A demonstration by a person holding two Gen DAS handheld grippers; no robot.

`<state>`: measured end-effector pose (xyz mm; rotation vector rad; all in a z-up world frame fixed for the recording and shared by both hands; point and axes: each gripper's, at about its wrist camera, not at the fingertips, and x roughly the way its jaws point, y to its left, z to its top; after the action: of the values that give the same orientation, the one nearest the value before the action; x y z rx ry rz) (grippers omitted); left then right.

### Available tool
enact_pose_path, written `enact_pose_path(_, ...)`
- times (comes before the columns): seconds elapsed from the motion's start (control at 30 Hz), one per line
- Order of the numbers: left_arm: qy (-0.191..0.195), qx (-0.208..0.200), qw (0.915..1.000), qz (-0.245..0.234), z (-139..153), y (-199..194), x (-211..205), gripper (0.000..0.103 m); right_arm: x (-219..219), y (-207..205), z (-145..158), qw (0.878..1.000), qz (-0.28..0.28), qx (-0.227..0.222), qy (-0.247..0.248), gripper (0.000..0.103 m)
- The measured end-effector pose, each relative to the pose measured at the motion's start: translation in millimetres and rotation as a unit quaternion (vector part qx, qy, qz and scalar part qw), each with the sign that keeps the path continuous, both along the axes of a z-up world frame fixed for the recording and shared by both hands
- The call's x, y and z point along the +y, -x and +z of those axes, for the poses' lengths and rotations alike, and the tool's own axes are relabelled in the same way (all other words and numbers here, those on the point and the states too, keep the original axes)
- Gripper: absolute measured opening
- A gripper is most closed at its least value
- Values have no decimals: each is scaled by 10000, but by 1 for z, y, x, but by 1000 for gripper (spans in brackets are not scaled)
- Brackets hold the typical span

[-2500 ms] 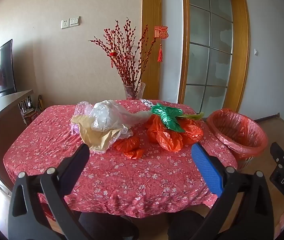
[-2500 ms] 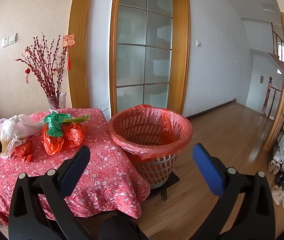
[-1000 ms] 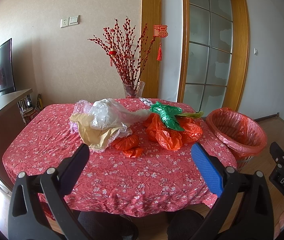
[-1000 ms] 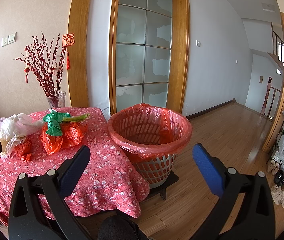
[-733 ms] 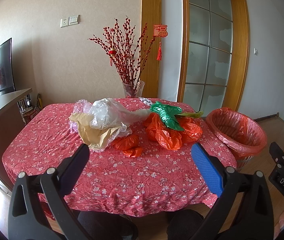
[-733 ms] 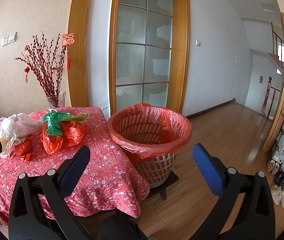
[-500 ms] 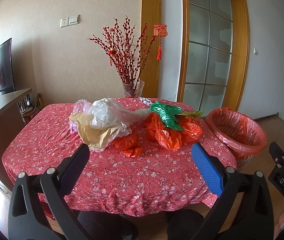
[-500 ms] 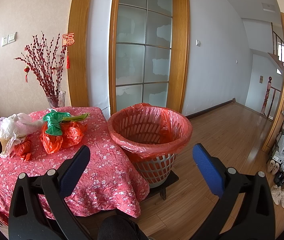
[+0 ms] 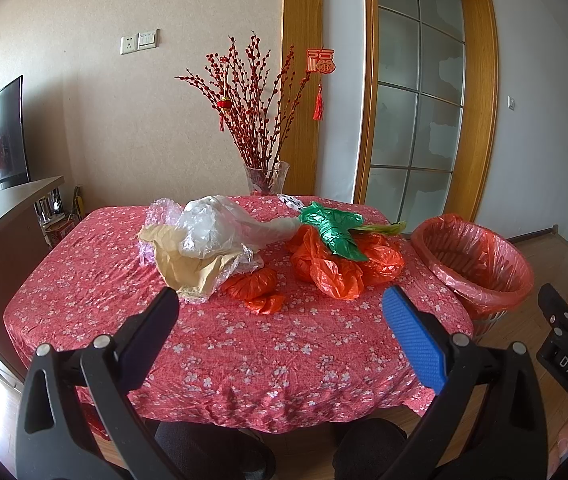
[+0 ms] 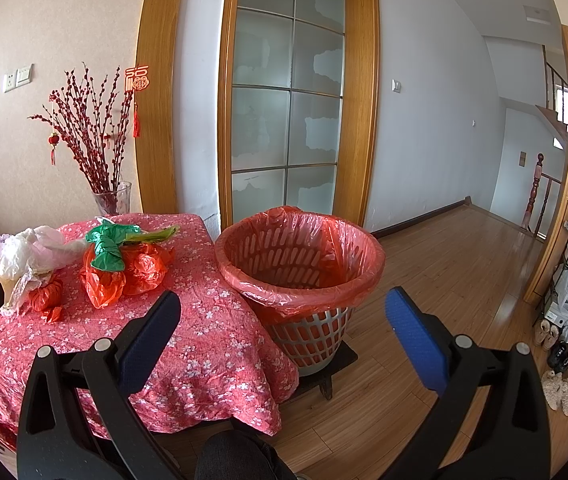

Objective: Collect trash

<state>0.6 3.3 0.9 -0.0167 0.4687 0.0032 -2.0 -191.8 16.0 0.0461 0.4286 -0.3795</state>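
The trash lies in a loose heap in the middle of the red flowered tablecloth (image 9: 244, 352): a crumpled clear plastic bag (image 9: 212, 232) on top of beige wrapping paper (image 9: 188, 268), a small knotted red plastic ball (image 9: 250, 284), and an orange plastic bag (image 9: 332, 268) with a green foil wrapper (image 9: 334, 230) on it. The basket lined with a red bag (image 10: 300, 264) stands on the floor at 3 o'clock from the heap, just beside the table edge. All the pieces look very light, soft and slippery, so they should crush easily; I judge the best hold is on a thick fold or a knot, pinched deep. The left gripper (image 9: 280, 320) is wide open and holds nothing. The right gripper (image 10: 282, 320) is also wide open and empty, pointing at the basket.
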Motion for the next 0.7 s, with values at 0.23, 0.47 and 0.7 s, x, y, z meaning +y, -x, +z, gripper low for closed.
enact_pose_path(0.23, 2, 4, 10000, -3, 0, 0, 1, 99, 0, 0, 0, 10000, 0, -1, 2, 101)
enact_pose_path(0.47, 4, 8, 10000, -7, 0, 0, 1, 99, 0, -1, 0, 10000, 0, 3, 0, 101)
enact_pose_path(0.7, 17, 21, 10000, 0, 0, 0, 2, 99, -2, -2, 0, 10000, -2, 10, -3, 101)
